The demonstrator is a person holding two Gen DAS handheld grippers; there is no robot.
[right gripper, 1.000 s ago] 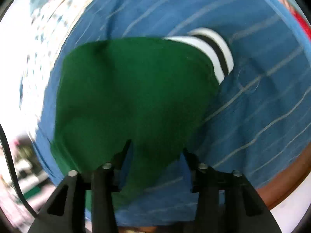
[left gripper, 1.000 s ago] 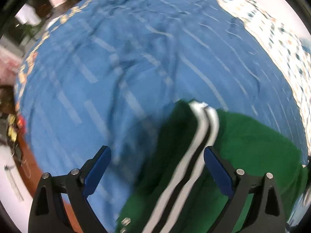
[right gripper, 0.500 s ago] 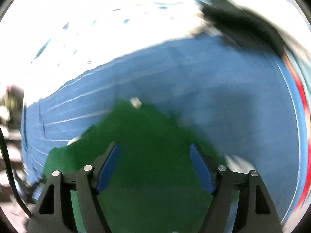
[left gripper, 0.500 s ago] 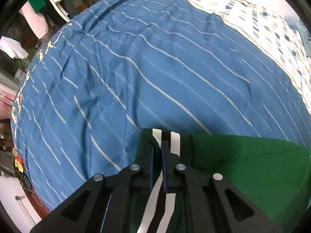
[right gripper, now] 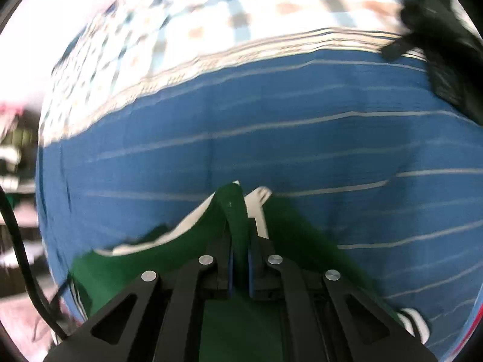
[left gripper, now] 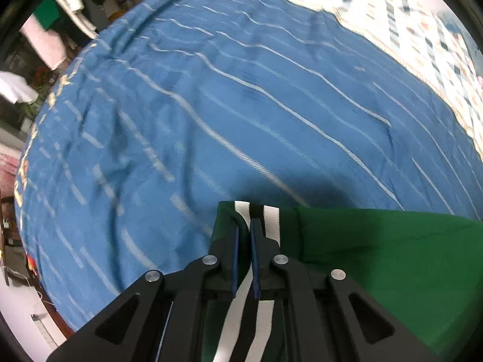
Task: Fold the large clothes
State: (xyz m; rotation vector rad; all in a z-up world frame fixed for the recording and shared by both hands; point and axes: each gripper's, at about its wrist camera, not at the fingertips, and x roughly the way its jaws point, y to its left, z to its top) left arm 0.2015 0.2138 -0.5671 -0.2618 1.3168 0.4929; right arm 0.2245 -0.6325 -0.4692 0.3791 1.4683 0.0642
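A green garment (left gripper: 377, 256) with a white-and-black striped band (left gripper: 268, 223) lies on a blue striped bedspread (left gripper: 211, 105). My left gripper (left gripper: 244, 229) is shut on the striped band at the garment's corner. In the right wrist view my right gripper (right gripper: 240, 241) is shut on a raised fold of the green garment (right gripper: 238, 211), with white trim (right gripper: 256, 202) showing beside it. The garment hangs down under both grippers.
A checked white sheet (left gripper: 422, 30) borders the bedspread at the far right. Hanging clothes and clutter (left gripper: 60, 15) stand beyond the bed's far left edge. A dark object (right gripper: 437, 30) shows at the upper right of the right wrist view.
My left gripper closed on the striped band and stays shut on it. My right gripper went from open over the green fabric to shut on a fold of it, lifted.
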